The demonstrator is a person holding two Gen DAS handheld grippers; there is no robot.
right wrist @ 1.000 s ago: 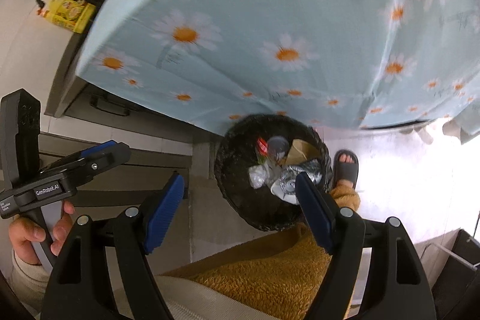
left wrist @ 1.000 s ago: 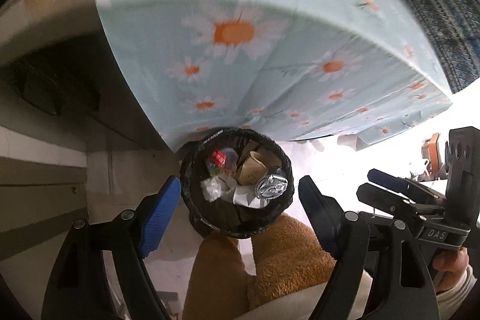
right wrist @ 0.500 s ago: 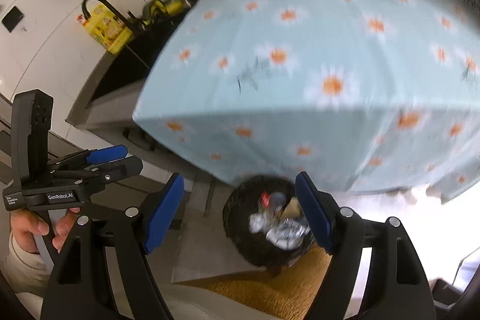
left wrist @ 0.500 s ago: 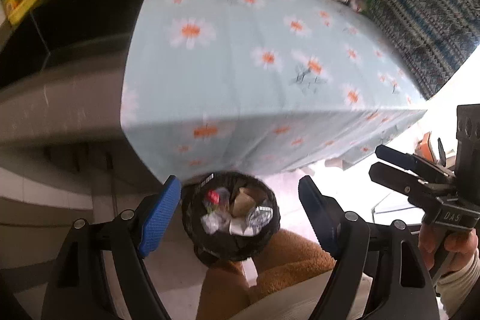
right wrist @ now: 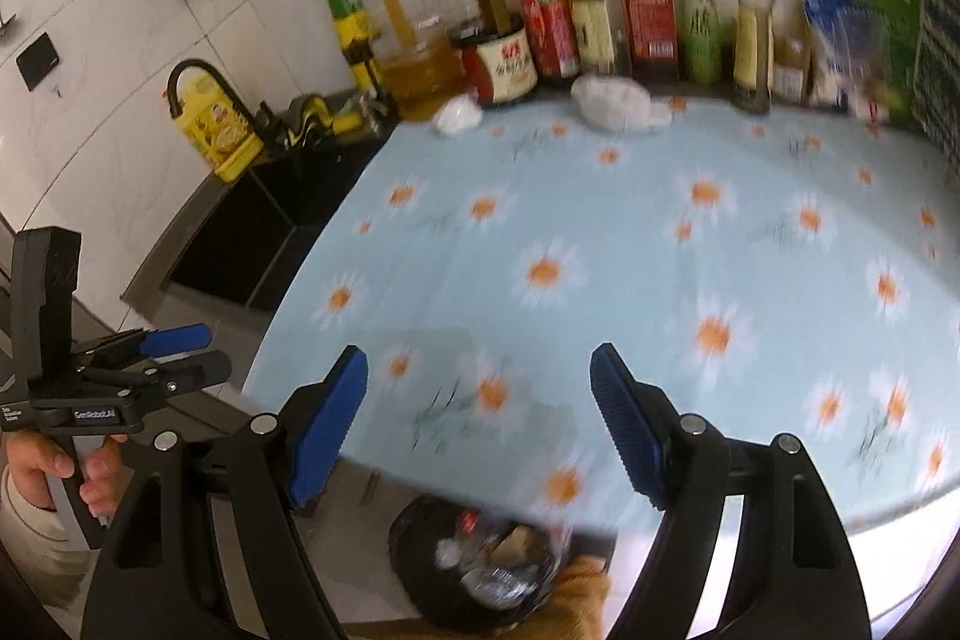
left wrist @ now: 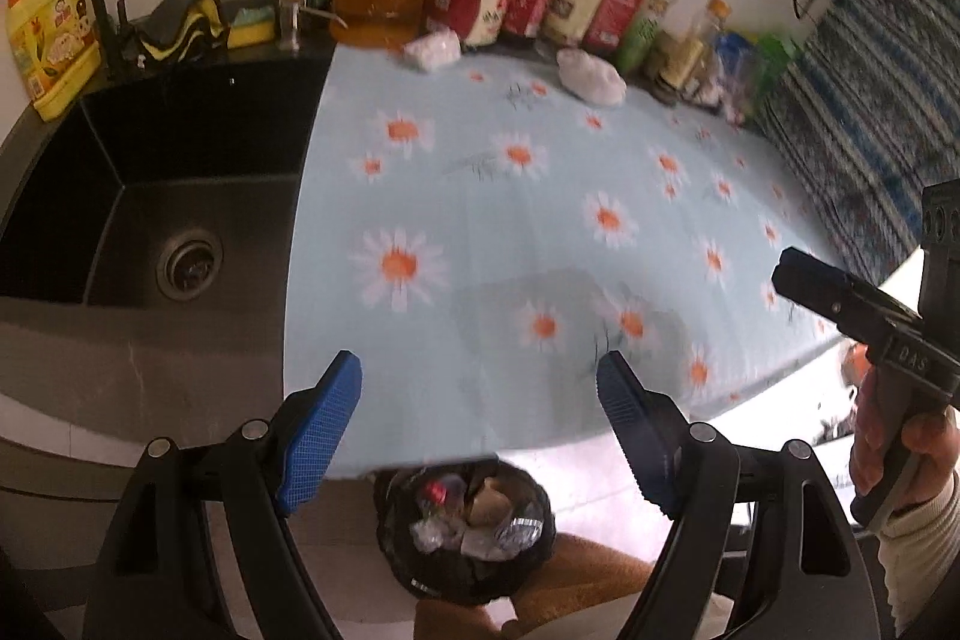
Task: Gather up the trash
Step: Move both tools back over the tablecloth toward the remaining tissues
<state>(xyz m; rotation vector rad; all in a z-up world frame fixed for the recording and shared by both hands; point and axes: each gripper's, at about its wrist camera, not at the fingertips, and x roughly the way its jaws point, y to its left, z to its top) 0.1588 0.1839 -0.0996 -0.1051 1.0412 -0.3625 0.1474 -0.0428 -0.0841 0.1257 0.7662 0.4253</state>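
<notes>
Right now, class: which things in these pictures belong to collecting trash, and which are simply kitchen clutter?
Belong to the job:
- trash bin, black bag, already holding rubbish
- crumpled white wads on the tablecloth
- left gripper and right gripper, both open and empty

Just lying about:
- sauce and oil bottles
- sink
- yellow detergent jug
- daisy tablecloth

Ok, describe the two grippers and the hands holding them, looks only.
Both grippers are black plastic frames with silver pivot bolts and ribbed blue fingers. The left gripper bears a small white label reading "GenRobot.AI"; the right gripper shows the letters "DAS". Each has a black pistol-style handle held in a bare hand with a cream ribbed sleeve.
</notes>
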